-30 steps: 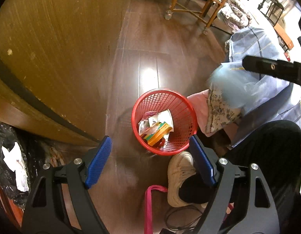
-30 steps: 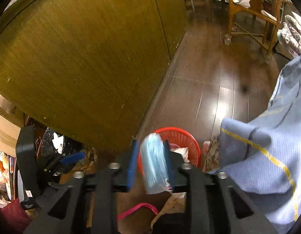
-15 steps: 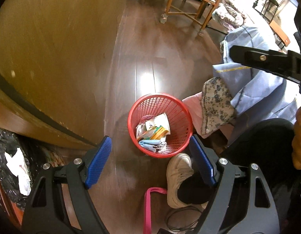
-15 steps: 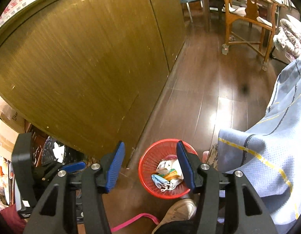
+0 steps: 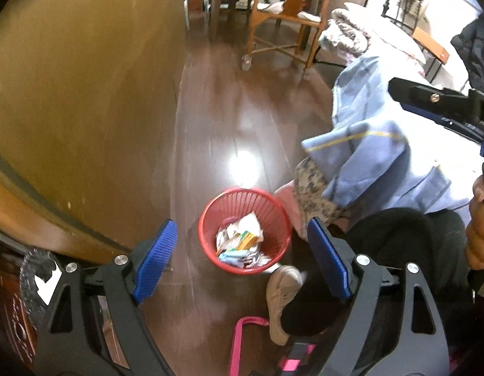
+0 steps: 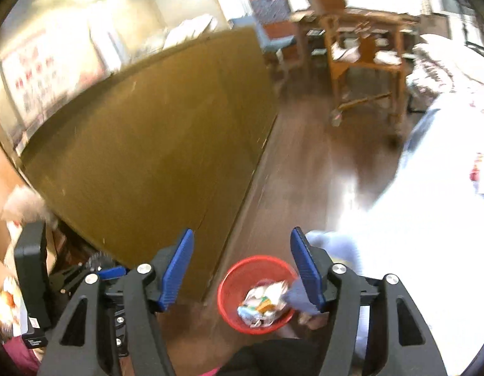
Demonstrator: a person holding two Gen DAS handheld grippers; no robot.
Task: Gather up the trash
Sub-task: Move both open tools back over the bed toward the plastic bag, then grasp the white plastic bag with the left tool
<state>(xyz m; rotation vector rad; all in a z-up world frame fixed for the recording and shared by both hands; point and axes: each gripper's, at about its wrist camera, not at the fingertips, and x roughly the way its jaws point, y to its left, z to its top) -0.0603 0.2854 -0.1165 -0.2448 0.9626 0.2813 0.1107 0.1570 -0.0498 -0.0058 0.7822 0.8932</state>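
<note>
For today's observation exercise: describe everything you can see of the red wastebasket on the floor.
The red wastebasket is a round, open-topped bin of slotted plastic mesh, standing upright on the dark wooden floor beside a brown wooden panel. It holds crumpled paper, wrappers and a pale blue mask. A white shoe sits against its near rim; pink cloth hangs alongside.

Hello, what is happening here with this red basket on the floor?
A person is collecting trash with a gripper in each hand. The red basket stands on the wooden floor beside the person's shoe and already holds a pale blue face mask among wrappers and paper. The right gripper has just been opening and nothing is between its pads; the left gripper is open and empty too.
</note>
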